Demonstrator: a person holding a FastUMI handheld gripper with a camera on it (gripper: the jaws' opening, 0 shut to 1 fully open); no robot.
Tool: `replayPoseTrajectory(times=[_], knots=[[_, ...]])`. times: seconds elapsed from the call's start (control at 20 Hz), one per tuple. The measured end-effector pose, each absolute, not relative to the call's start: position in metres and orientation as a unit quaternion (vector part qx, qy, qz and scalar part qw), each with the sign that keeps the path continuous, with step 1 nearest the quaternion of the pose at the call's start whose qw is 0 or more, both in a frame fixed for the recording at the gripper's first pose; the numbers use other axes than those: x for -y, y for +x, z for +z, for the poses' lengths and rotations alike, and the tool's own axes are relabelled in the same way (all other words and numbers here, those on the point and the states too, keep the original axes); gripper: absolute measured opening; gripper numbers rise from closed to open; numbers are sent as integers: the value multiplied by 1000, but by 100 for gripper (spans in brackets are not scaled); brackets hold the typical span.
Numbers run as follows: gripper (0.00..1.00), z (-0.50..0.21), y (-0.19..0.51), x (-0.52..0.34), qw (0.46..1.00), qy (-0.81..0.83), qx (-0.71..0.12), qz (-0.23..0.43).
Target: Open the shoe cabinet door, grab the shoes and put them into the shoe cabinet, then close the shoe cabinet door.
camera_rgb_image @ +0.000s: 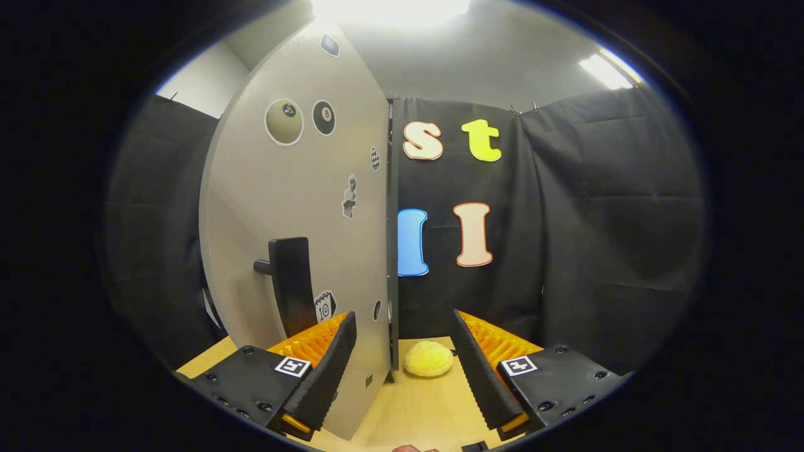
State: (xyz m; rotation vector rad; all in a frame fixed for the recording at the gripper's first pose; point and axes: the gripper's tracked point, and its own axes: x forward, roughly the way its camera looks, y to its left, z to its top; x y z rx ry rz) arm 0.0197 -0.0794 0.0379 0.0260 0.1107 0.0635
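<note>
The white cabinet door, dotted with stickers, stands swung open, and I see it nearly edge-on just ahead of my left finger. Its black handle sticks out from the door face, just beyond the left finger. My gripper is open, and the door's free edge passes between the fingers near the left one. A fluffy yellow shoe lies on the wooden surface between the fingers and a little beyond them, right of the door edge. Neither finger touches the shoe.
The black cloth wall closes off the booth behind and to the right. The dark edge of the cabinet body runs vertically behind the door's edge. A fingertip of a hand shows below the fingers.
</note>
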Motion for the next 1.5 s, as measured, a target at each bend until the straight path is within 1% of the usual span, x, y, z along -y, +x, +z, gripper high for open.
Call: replayPoseTrajectory(times=[0.2, 0.3, 0.5, 0.7, 0.8, 1.0, 1.35, 1.5], knots=[[94, 36, 18, 47, 998, 21, -59, 7], [94, 35, 20, 28, 998, 29, -62, 5], [94, 32, 27, -14, 997, 27, -73, 21], [96, 31, 27, -56, 994, 44, -78, 65], [96, 30, 24, -57, 994, 40, -78, 68], [96, 24, 9, -44, 995, 30, -82, 50], [96, 17, -16, -32, 994, 29, -82, 70], [96, 20, -20, -21, 995, 10, -68, 67]])
